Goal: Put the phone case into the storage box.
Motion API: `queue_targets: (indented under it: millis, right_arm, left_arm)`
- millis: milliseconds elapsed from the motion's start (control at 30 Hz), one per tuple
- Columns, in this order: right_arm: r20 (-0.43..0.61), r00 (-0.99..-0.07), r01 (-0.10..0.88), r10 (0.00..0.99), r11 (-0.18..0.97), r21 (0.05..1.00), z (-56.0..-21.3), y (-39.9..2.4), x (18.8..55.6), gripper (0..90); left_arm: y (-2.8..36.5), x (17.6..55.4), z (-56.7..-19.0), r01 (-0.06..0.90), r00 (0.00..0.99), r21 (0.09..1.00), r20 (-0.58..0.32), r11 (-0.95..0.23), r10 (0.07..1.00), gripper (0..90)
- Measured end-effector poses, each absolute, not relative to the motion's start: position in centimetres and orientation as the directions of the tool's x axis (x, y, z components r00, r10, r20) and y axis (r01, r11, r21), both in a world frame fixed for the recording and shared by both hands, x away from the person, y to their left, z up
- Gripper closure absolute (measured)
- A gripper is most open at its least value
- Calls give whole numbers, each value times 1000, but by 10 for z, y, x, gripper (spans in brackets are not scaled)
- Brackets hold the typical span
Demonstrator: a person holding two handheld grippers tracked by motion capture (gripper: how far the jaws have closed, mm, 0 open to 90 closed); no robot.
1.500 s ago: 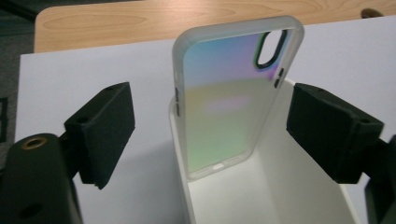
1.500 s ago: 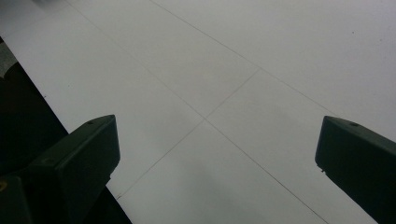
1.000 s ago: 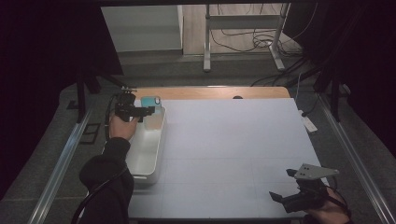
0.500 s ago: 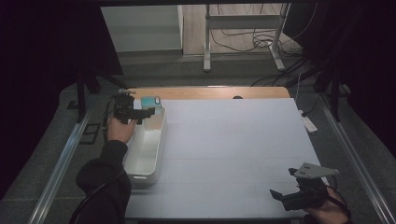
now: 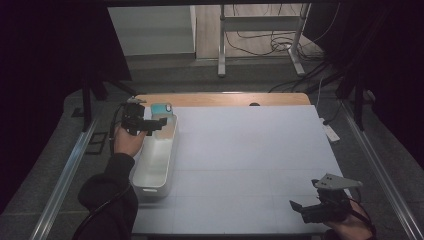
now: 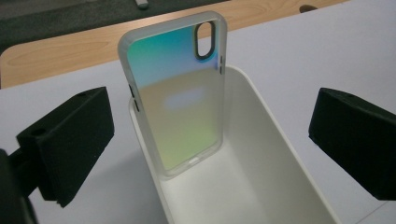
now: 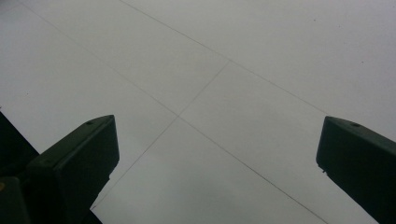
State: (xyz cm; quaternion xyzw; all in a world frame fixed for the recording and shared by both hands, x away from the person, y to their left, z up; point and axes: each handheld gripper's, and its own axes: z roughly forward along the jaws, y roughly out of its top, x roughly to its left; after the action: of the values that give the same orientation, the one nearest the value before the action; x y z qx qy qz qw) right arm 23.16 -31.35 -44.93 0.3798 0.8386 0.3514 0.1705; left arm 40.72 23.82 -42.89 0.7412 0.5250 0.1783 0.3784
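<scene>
White sheeting covers the table [image 5: 250,150]. At ten o'clock, a white bin [image 5: 157,157] holds an iridescent phone case [image 6: 180,93] leaning upright against its far end. Left gripper [image 5: 150,123] hovers over the bin, jaws wide, empty. Right gripper [image 5: 312,209], at five o'clock, gapes wide too.

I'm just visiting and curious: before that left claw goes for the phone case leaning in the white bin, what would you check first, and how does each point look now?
1. Left gripper open: ok, its jaws stand wide apart.
2. Phone case lined up between the jaws: ok.
3. Case free of the jaws: ok, neither touches it.
4. Case steady: cannot tell; it leans on the white bin's far end.
5. Right gripper out of the way: ok, open over the white table cover.
</scene>
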Motion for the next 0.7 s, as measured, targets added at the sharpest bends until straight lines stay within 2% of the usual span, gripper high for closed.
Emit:
queue_targets:
  millis: [700]
  right_arm:
    - [-47, -637, 512, 770, 467, 721, -450, -314, 233, 0]
  left_arm:
    - [228, 388, -422, 599, 459, 778, -137, -191, 878, 0]
